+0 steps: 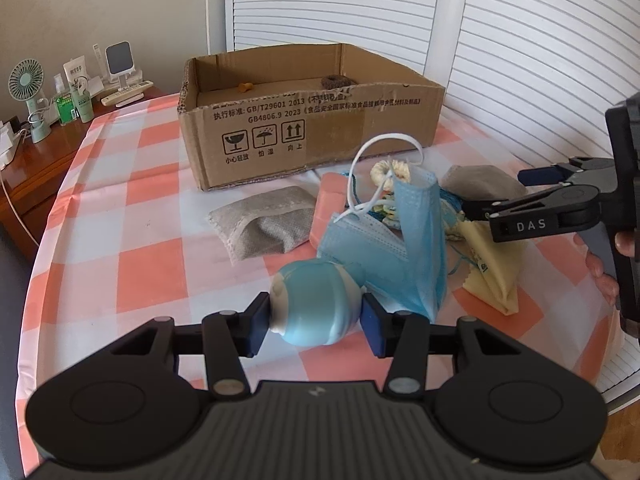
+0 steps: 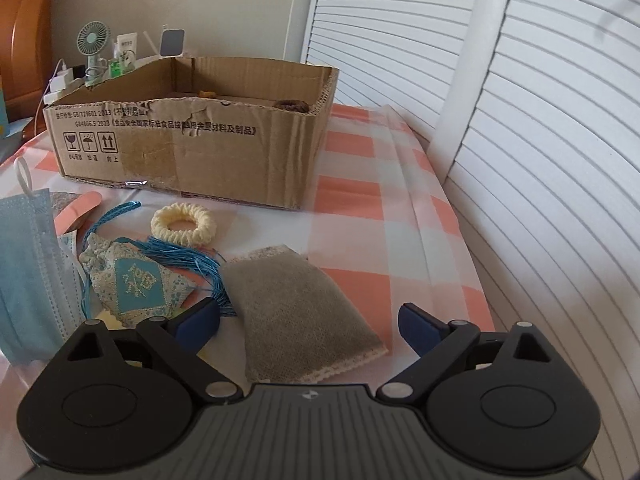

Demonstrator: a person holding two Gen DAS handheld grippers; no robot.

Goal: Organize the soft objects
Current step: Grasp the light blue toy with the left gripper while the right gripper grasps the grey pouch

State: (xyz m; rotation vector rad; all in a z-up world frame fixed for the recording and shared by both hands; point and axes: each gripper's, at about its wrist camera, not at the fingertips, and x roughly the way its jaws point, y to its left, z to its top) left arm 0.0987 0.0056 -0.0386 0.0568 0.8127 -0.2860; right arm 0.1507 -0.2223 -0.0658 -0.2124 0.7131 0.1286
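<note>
My left gripper [image 1: 316,324] is shut on a light blue and white soft ball [image 1: 316,300], its pads pressing both sides just above the checked cloth. Behind the ball lie a blue face mask [image 1: 416,240], a grey pouch [image 1: 268,228] and a yellow cloth [image 1: 496,268]. My right gripper [image 2: 310,320] stands open over a second grey pouch [image 2: 300,312], pads apart on either side without touching it. Next to that pouch are a blue embroidered sachet [image 2: 136,280] with a tassel and a cream scrunchie [image 2: 184,224]. The open cardboard box [image 1: 304,128] holds a brown scrunchie [image 1: 334,82].
The bed's pink and white checked cover [image 1: 132,184] carries everything. White louvred doors [image 1: 520,60] run close along the right and back. A wooden nightstand [image 1: 36,168] at the left holds a small fan [image 1: 26,84], bottles and chargers. A person's hand [image 1: 600,268] holds the right gripper.
</note>
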